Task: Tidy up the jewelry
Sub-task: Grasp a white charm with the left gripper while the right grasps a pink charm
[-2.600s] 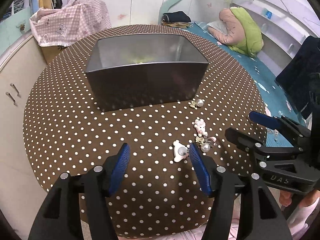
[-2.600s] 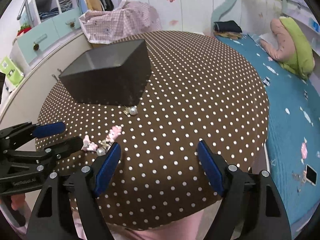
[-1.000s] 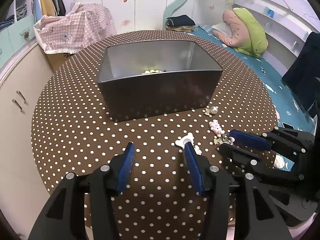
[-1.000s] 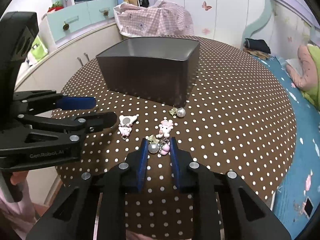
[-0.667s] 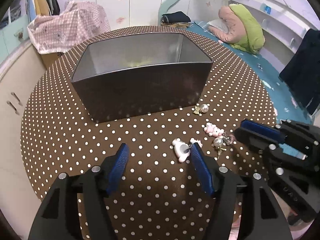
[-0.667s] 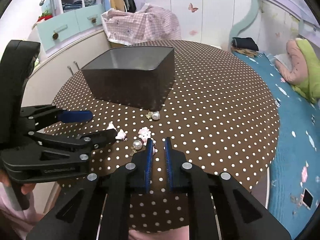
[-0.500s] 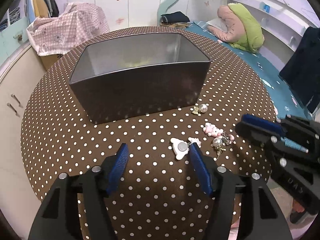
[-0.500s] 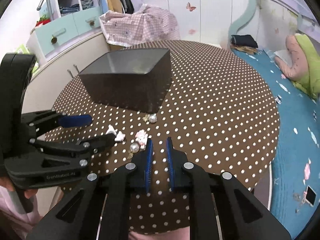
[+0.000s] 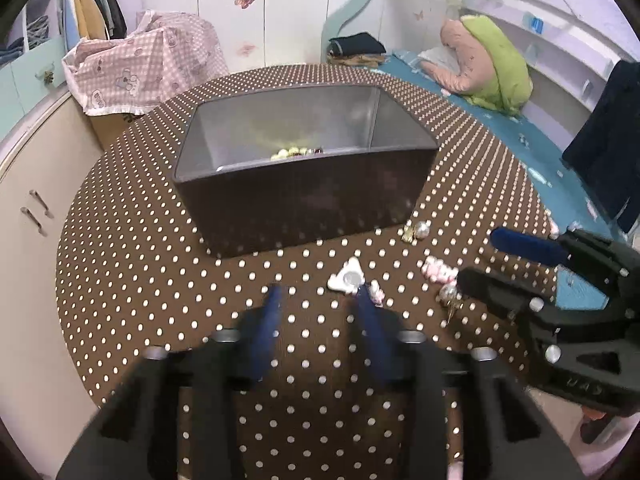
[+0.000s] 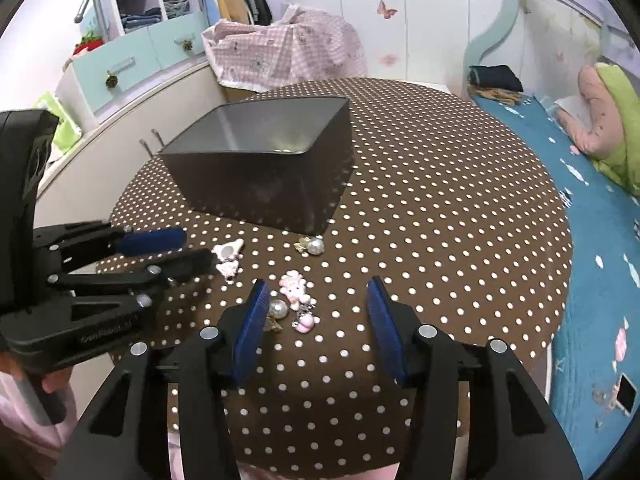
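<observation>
Some beads already lie in our box (image 9: 304, 196); four pieces remain on the tabletop (image 10: 440, 200) at its five o'clock, both the left gripper (image 9: 320, 300) and right gripper (image 10: 316, 300) spread, empty.

Dark bin (image 10: 264, 184) beyond scattered jewelry (image 10: 294, 300)

Even, bright indoor light with soft shadows; fisheye bending and dark corners; the left gripper (image 9: 316, 300) is motion-blurred.

A round table in a brown polka-dot cloth (image 10: 440, 208) stands between a pale cabinet (image 9: 24, 216) heaped with pink checked fabric (image 9: 148, 64) and a teal bed (image 10: 592, 216) with a pink-and-green pillow (image 9: 488, 60).
</observation>
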Demonstrator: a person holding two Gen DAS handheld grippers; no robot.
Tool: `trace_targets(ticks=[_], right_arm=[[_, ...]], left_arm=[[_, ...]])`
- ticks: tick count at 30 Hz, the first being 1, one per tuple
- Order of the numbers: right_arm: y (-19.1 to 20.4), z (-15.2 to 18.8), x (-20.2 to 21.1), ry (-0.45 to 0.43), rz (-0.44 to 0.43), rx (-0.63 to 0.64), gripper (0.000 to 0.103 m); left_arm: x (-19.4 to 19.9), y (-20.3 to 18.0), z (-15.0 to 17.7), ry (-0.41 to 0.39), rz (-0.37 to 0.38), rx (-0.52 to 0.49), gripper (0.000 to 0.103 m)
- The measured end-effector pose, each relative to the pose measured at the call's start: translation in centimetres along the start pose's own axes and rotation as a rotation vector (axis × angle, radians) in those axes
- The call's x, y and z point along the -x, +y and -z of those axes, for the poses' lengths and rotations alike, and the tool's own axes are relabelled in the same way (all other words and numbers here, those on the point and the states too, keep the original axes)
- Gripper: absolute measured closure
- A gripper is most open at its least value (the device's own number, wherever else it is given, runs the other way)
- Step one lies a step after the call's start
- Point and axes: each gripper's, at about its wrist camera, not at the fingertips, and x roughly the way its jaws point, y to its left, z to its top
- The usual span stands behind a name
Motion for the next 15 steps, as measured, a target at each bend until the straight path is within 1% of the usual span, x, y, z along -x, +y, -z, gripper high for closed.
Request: trace_targets(ticks=[4, 5, 6, 7, 8, 9, 11, 13, 15], right_arm=[[1.0, -0.4, -1.0, 0.021, 0.001, 0.051, 0.054], [1.2, -0.4, -1.5, 0.038, -0.006, 0.057, 0.058], [1.3, -0.5, -1.9, 0.053, -0.009, 0.062, 0.064], [1.4, -0.5, -2.4, 0.07, -0.007, 0.073, 0.066], [1.6, -0.5, -2.5, 0.066, 0.007, 0.092, 0.07], [1.7, -0.6, -2.4, 0.063, 0.02, 0.102, 0.077], [1.4, -0.6, -2.2, 0.067, 0.016, 0.092, 0.084], [0.6, -0.7, -1.9, 0.07, 0.003, 0.057, 0.084], [0.0, -0.8, -1.4, 0.052, 0.06, 0.047, 0.084]], left_arm=[[-0.3, 0.0, -0.4, 0.011, -0.009, 0.011, 0.06], [-0.4, 0.0, -0.5, 0.014, -0.012, 0.011, 0.06], [-0.4, -0.1, -0.5, 0.017, -0.015, 0.012, 0.06], [-0.4, -0.1, -0.5, 0.021, -0.016, 0.016, 0.06], [-0.5, -0.1, -0.7, 0.023, -0.013, 0.02, 0.06], [-0.5, 0.0, -0.8, 0.025, -0.012, 0.022, 0.058], [-0.6, -0.3, -1.0, 0.026, -0.016, 0.017, 0.054], [-0.7, -0.6, -1.1, 0.028, -0.007, 0.007, 0.054], [-1.0, -1.1, -1.0, 0.036, 0.009, -0.001, 0.054]])
